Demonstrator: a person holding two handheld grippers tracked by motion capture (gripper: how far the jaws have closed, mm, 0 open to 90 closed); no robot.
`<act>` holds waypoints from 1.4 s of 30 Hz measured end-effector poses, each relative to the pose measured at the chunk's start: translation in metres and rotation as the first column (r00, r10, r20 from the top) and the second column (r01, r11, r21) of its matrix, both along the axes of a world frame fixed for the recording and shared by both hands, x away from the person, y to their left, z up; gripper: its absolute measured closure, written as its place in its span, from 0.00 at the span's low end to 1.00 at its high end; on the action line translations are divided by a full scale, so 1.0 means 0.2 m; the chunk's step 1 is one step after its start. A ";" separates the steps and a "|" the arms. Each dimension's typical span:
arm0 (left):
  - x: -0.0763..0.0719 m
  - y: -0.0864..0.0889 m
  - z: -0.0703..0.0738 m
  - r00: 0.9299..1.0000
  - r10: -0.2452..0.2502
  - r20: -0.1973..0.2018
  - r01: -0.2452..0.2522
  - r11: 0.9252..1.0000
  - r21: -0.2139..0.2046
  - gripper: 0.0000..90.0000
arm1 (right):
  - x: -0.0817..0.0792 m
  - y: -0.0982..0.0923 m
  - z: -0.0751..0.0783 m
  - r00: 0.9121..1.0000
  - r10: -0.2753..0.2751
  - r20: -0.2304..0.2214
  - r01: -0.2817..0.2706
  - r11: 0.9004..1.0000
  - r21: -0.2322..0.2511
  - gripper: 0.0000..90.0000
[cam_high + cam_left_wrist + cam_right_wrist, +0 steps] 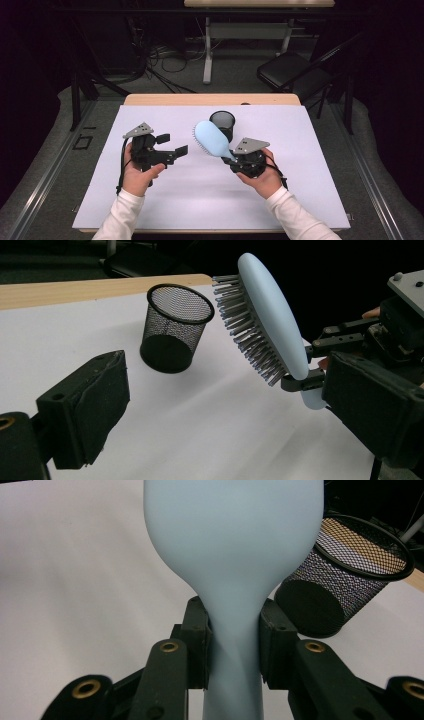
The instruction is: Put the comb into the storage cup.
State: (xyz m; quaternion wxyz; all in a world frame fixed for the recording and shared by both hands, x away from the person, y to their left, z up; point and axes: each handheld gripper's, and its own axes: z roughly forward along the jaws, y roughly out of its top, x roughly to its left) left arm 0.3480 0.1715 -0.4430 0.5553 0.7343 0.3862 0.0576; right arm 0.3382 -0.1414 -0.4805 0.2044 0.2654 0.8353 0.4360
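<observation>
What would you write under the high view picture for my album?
Right gripper clamps a light blue hairbrush beside a black mesh cup; left gripper waits open.

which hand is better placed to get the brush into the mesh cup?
Right. The right gripper is already shut on the hairbrush handle, right beside the mesh cup. The left gripper is open, empty and farther off.

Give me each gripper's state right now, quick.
Left gripper: open, holding nothing.
Right gripper: closed on the handle of the light blue hairbrush, beside the black mesh cup.
</observation>
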 end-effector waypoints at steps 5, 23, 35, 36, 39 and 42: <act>0.02 -0.02 0.01 1.000 -0.023 -0.016 0.023 1.000 -0.005 0.06 | 0.00 0.00 0.02 1.000 -0.001 0.013 0.001 1.000 0.000 0.77; 0.11 -0.02 0.11 0.994 -0.070 -0.089 0.064 0.996 -0.064 0.14 | 0.02 0.01 0.06 0.999 -0.013 0.029 0.013 1.000 0.004 0.77; 0.17 -0.08 0.13 0.987 -0.086 -0.139 0.079 0.995 -0.054 0.17 | 0.03 0.03 0.07 0.999 -0.018 0.034 0.017 1.000 0.013 0.77; 0.18 -0.09 0.13 0.986 -0.086 -0.146 0.078 0.995 -0.055 0.17 | 0.03 0.03 0.07 0.999 -0.019 0.036 0.018 1.000 0.014 0.77; 0.20 -0.12 0.13 0.982 -0.092 -0.162 0.084 0.995 -0.060 0.17 | 0.03 0.03 0.07 0.999 -0.018 0.037 0.018 1.000 0.018 0.77; 0.21 -0.13 0.13 0.980 -0.098 -0.171 0.088 0.994 -0.062 0.17 | 0.03 0.04 0.07 0.999 -0.018 0.035 0.018 1.000 0.021 0.77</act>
